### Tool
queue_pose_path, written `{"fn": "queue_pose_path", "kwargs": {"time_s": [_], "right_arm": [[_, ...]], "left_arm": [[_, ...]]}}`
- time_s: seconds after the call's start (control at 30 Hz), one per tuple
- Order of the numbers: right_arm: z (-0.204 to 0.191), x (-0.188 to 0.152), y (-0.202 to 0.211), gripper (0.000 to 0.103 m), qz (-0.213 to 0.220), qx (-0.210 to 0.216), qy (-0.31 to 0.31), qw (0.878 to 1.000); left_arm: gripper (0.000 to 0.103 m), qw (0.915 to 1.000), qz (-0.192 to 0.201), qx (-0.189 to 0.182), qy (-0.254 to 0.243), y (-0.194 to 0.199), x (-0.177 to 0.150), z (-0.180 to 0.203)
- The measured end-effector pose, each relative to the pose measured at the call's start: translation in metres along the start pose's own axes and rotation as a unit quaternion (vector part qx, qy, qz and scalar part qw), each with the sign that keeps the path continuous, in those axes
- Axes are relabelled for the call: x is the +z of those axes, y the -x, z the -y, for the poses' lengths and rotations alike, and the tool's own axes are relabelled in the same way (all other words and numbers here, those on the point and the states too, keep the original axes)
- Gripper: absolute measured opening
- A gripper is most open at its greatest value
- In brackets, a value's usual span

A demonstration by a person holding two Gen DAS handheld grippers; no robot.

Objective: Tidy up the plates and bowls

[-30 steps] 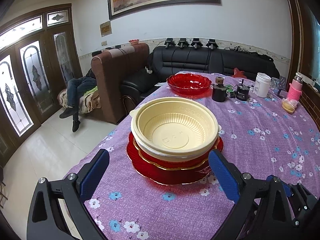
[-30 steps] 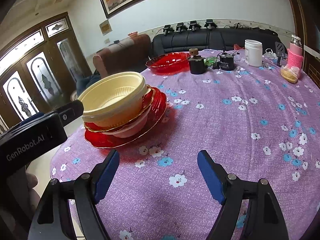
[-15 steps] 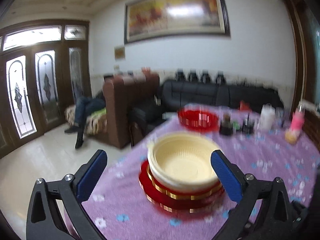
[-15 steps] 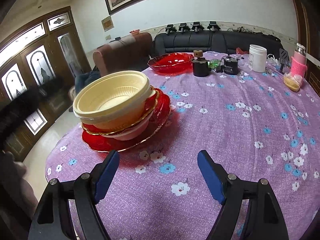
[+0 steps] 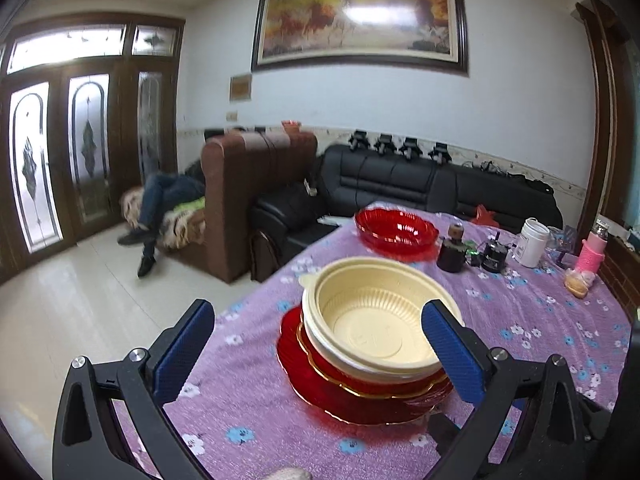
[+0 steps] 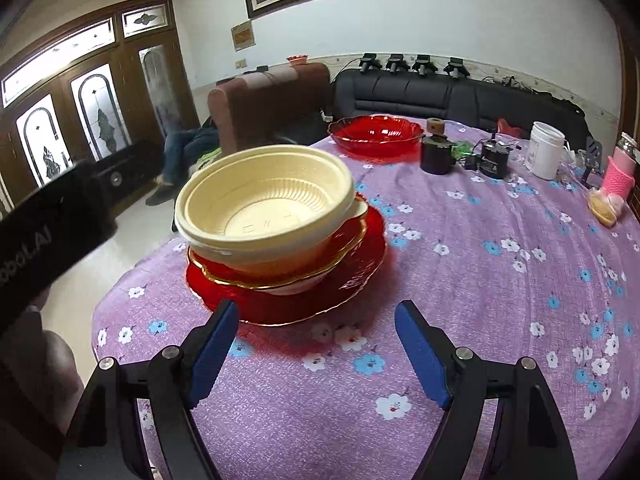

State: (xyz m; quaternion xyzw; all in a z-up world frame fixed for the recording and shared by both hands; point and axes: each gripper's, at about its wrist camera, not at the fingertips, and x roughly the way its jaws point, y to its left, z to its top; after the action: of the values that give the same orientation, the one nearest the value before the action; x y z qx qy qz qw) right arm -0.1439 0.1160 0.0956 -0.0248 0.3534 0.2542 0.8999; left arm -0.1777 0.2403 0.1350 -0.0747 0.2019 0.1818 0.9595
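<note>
Raised since a second ago, the left tool hangs released above the cream bowl, which tops the red plate stack near the worktop edge. Right tool gapes, empty.

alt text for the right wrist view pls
A cream bowl tops a stack of red dishes on a large red plate, on a purple floral tablecloth. The open right gripper hovers before it; another red bowl sits farther back.
</note>
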Motion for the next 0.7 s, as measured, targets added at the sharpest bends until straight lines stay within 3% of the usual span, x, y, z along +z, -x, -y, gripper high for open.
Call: {"fn": "queue_pose_path", "kwargs": {"time_s": [0.43, 0.7], "right_arm": [[-0.005, -0.004, -0.014, 0.084, -0.019, 0.001, 0.004, 1.000], [-0.005, -0.005, -0.017, 0.084, -0.025, 0.000, -0.001, 1.000]], "left_arm": [[0.103, 0.9984, -0.056, -0.006, -0.003, -0.023, -0.010, -0.003], [0.103, 0.9976, -0.068, -0.003, -0.005, -0.029, -0.014, -0.003]]}}
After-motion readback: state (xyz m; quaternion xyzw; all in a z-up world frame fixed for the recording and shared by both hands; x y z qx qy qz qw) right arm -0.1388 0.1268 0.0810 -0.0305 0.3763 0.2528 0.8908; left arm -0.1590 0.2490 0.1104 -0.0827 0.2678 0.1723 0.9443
